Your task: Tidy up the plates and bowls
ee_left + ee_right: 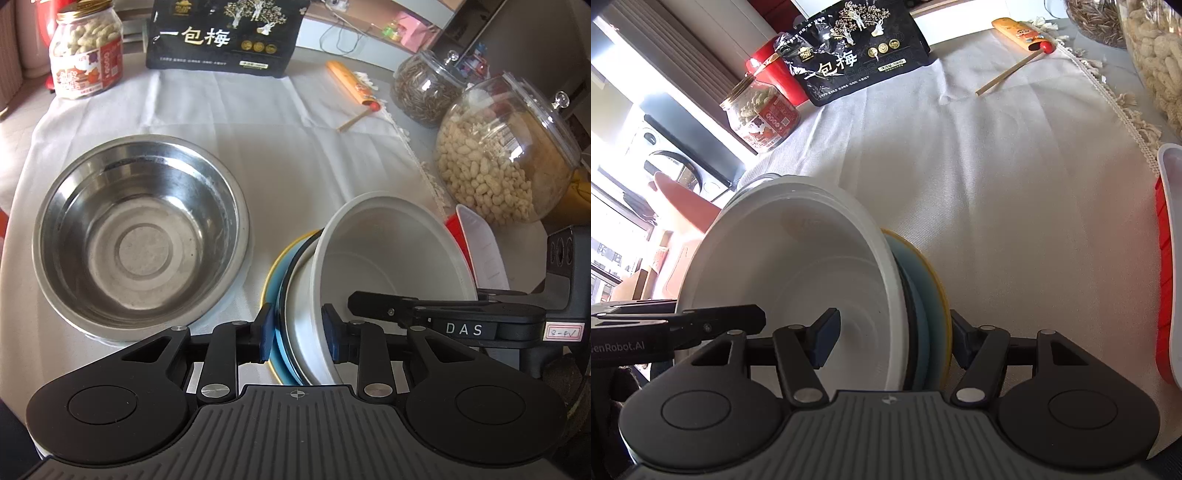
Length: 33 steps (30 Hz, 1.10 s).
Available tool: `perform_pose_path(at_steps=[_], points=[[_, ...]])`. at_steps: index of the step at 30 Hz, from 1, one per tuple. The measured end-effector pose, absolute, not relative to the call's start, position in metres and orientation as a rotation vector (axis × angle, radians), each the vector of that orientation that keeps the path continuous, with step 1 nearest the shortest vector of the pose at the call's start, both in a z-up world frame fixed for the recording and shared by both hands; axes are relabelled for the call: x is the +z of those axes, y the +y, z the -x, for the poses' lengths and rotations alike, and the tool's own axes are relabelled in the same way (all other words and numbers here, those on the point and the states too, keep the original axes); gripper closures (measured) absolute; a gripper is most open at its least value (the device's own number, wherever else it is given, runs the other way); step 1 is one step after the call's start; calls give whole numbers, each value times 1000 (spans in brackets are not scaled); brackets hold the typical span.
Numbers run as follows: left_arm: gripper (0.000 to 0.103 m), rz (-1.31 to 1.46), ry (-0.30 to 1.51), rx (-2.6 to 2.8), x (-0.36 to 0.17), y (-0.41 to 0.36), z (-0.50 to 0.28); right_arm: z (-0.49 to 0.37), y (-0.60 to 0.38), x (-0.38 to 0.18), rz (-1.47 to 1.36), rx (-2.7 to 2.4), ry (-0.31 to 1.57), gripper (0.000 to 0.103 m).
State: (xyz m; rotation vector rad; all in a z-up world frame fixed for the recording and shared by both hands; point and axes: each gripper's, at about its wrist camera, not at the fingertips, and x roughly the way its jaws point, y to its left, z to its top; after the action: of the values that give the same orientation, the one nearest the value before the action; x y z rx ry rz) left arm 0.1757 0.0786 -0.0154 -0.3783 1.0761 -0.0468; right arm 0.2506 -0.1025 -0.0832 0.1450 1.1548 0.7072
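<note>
A stack of a white bowl (391,254), a dark-rimmed white dish and a blue plate with a yellow rim (275,295) is held tilted on edge above the white cloth. My left gripper (297,334) is shut on the stack's near edge. My right gripper (892,341) straddles the same stack (798,266) from the other side, one pad inside the white bowl and one behind the yellow-rimmed plate (938,295); the jaws look closed on it. A large steel bowl (140,236) stands empty on the cloth at the left.
A peanut jar (86,50) and a black snack bag (225,35) stand at the back. Two glass jars (506,155) stand at the right. A chopstick sleeve (352,85) lies on the cloth. A red and white container (1167,266) sits at the right edge.
</note>
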Motion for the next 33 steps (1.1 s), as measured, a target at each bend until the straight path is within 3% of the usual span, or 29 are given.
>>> perform_pose_path(at_steps=[4,6,7,16,24,33], points=[[69,417,1053,-51,-6,87,-168,-252,-102,-85,-135,704,1164,40],[56,425,1056,-32,-6,90,-168,-253,-104,-87,-146,703,1173,40],[54,432,1066,-26,-8,91,-169,-253,-105,-87,-150,704,1173,40],[56,449,1144,-26,-29,80,-177,-247,-104,-89,-126,695,1184,40],[35,396,1153,-33,-28,65,-183,-244,-102,-88,-124,712,1176,39],[41,402,1153,-14,-39,63,-188,-245,-106,-92,-148,724,1192,39]])
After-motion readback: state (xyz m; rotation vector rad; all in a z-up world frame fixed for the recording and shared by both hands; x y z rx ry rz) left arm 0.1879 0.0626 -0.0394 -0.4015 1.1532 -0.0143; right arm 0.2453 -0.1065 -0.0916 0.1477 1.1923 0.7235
